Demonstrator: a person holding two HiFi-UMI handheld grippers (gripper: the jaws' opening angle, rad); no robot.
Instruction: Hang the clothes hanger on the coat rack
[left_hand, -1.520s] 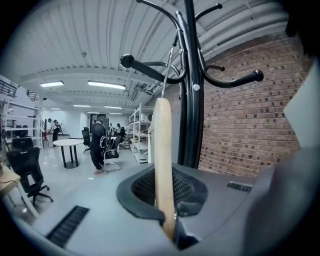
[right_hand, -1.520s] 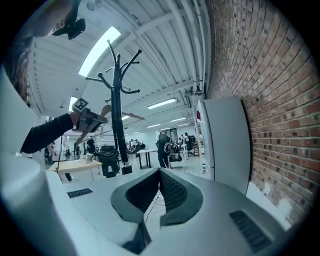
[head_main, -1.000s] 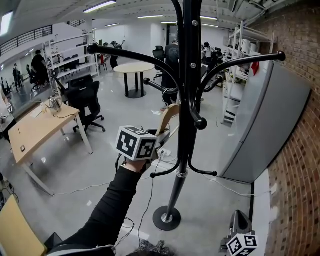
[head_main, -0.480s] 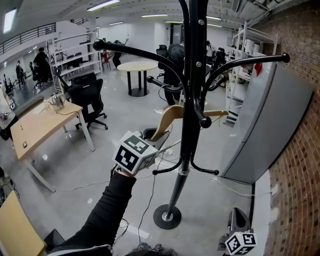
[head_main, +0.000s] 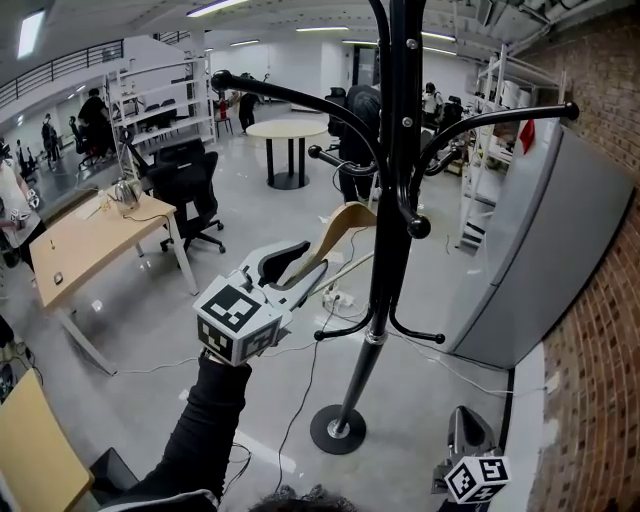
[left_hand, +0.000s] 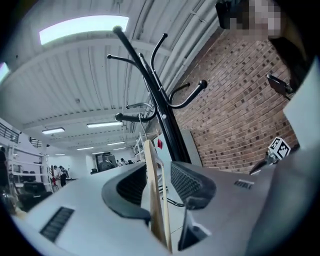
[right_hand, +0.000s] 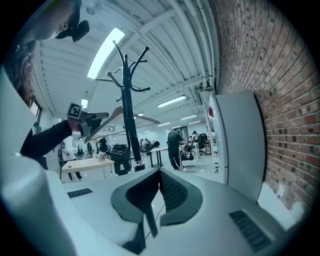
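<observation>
The black coat rack (head_main: 385, 260) stands on the floor in front of me. A wooden hanger (head_main: 340, 225) slants down to the left from beside the pole, and in the left gripper view its wire hook lies over a rack arm (left_hand: 134, 118). My left gripper (head_main: 300, 262) points level at the rack and its jaws are opening. The hanger's lower end (left_hand: 152, 190) sits between them with a gap on the right side. My right gripper (head_main: 465, 430) hangs low at the right with its pads (right_hand: 167, 182) together and nothing in them.
A grey cabinet (head_main: 530, 250) and a brick wall (head_main: 600, 330) close off the right. The rack's round base (head_main: 338, 430) and loose cables lie on the floor. A wooden desk (head_main: 80, 250), office chairs and a round table (head_main: 290, 130) stand to the left and behind.
The left gripper has drawn back to the left from the pole and its jaws have spread apart. The hanger stays up by the rack. The right gripper has barely shifted.
</observation>
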